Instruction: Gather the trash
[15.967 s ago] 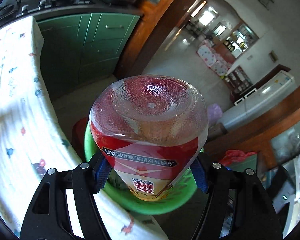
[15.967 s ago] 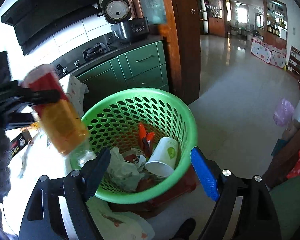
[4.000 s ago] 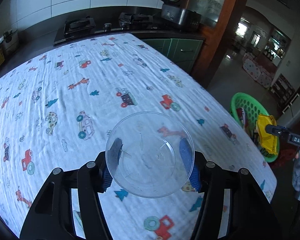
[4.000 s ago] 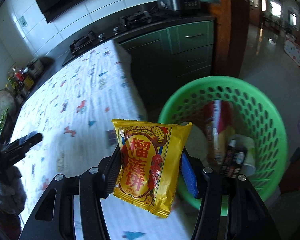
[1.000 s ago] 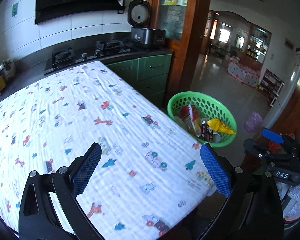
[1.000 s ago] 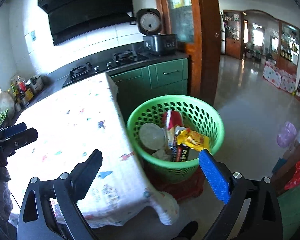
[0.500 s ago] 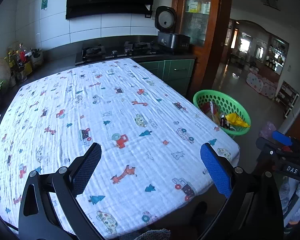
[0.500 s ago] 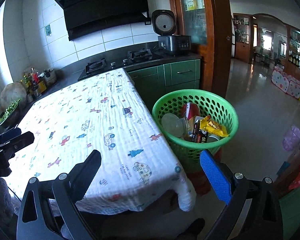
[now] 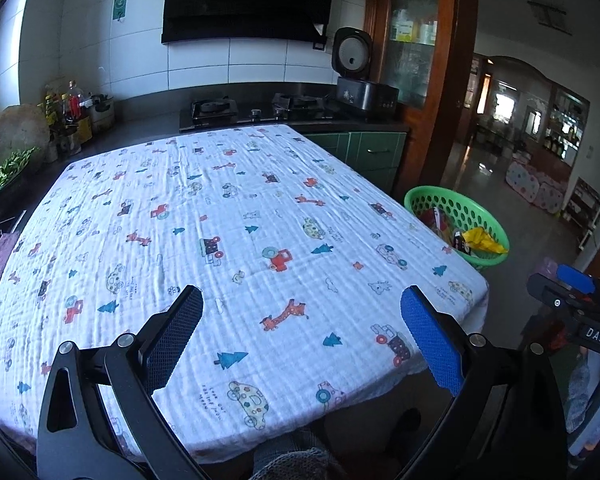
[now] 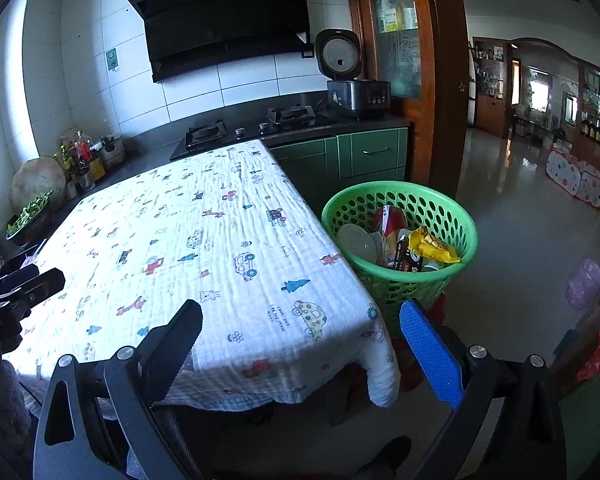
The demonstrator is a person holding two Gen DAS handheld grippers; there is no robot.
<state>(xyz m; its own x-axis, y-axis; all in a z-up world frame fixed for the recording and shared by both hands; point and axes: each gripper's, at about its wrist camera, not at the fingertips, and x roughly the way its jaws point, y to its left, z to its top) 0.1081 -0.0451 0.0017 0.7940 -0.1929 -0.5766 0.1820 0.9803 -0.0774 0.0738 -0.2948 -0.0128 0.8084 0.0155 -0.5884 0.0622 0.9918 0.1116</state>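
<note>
A green perforated basket (image 10: 404,204) stands on the floor at the table's far right corner; it also shows in the left wrist view (image 9: 420,196). It holds a yellow snack bag (image 10: 432,246), a clear plastic lid (image 10: 356,242), a red bottle (image 10: 388,216) and other wrappers. My left gripper (image 9: 302,338) is open and empty over the table's near edge. My right gripper (image 10: 300,340) is open and empty, held back from the table's near right corner. The table cloth (image 9: 228,232) with cartoon prints carries no trash.
A dark counter with a gas hob (image 10: 252,128) and a rice cooker (image 10: 352,80) runs behind the table. Green cabinets (image 10: 364,156) stand behind the basket. Bottles and vegetables (image 10: 60,168) sit at the far left. A red stool (image 10: 436,308) is under the basket.
Both grippers have pulled back and up from the table and basket, so more of the table shows. Both stay open and empty.
</note>
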